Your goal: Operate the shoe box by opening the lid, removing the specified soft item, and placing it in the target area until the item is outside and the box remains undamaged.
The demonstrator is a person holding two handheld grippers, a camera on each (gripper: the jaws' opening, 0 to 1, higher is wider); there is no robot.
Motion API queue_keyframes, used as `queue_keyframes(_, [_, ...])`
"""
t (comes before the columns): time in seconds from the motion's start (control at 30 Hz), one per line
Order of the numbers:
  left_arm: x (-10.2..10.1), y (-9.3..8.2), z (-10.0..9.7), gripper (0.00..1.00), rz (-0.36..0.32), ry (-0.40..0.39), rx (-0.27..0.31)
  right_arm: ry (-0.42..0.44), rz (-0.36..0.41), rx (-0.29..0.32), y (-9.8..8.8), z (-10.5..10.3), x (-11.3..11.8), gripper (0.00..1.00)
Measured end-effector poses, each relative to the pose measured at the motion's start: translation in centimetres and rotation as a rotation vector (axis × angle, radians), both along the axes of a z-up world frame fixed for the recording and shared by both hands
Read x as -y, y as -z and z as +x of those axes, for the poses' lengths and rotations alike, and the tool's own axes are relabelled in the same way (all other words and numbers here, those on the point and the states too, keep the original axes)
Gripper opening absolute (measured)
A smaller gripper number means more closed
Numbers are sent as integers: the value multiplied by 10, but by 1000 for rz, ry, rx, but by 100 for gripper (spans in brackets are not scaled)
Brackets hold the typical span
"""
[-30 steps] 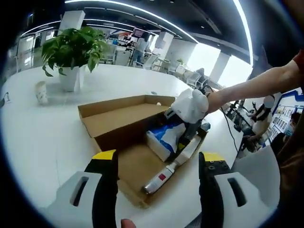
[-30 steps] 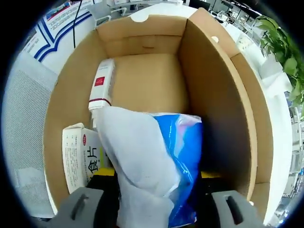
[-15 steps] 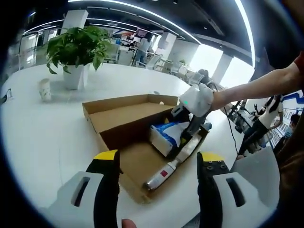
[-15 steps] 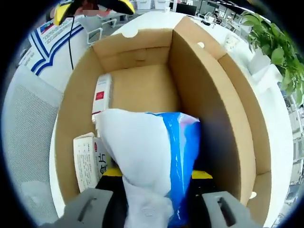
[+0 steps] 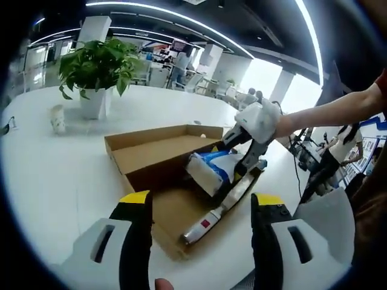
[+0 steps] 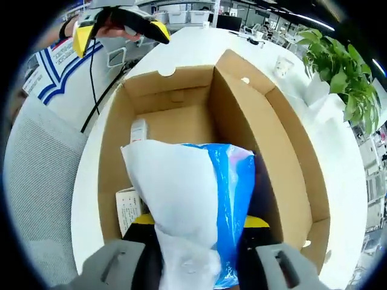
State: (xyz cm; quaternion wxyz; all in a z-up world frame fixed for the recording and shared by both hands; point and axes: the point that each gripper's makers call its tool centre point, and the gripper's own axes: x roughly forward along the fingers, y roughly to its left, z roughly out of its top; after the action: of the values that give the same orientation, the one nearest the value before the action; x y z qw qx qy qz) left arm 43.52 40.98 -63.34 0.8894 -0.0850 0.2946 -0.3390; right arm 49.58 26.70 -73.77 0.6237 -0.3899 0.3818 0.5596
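1. Right gripper (image 6: 192, 232): the black, yellow-tipped jaws are closed onto a soft white-and-blue plastic pack (image 6: 192, 199), which fills the gap between them. In the left gripper view this gripper (image 5: 233, 176) comes in from 3 o'clock with the pack (image 5: 211, 167) at its tip, above the box interior.
2. Left gripper (image 5: 201, 202): jaws stand wide apart, nothing between them; they hover near the front edge of the open brown cardboard shoe box (image 5: 154, 151).
3. Change since a second ago: the pack sits higher, and in the right gripper view the box (image 6: 284, 151) looks smaller and further below, so more table shows around it. The left gripper has hardly shifted.
4. Inside the box: a white tube with a red label (image 5: 202, 225) lies at 6 o'clock, and a white printed carton (image 6: 128, 205) lies at 9 o'clock of the pack.
5. Surface: round white table (image 5: 54, 175). A green potted plant in a white pot (image 5: 97, 66) stands at 11 o'clock, a small paper cup (image 5: 57, 118) near it.
6. Room: open office, ceiling light strips, grey mesh chair (image 6: 36, 181).
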Motion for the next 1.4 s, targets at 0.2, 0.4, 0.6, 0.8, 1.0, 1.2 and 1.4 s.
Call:
queue_keyframes(0.2, [0, -9, -1, 66, -13, -2, 19, 26, 24, 19, -15, 1, 0, 43])
queue_keyframes(0.4, [2, -12, -3, 66, -19, 0, 26, 23, 36, 39, -29, 1, 5, 44])
queue_keyframes(0.6, [6, -21, -3, 66, -18, 12, 44, 34, 60, 52, -47, -2, 13, 44])
queue_keyframes(0.8, [16, -27, -6, 66, -33, 29, 49, 26, 64, 85, -61, -6, 15, 44])
queue_keyframes(1.0, [25, -30, -7, 66, -23, 52, 54, 23, 72, 117, -75, -9, 20, 44])
queue_keyframes(1.2, [36, -36, -8, 66, -16, 77, 63, 33, 63, 141, -84, -9, 39, 44])
queue_keyframes(1.4, [49, -38, -10, 66, -10, 103, 66, 66, 55, 153, -90, -15, 70, 44])
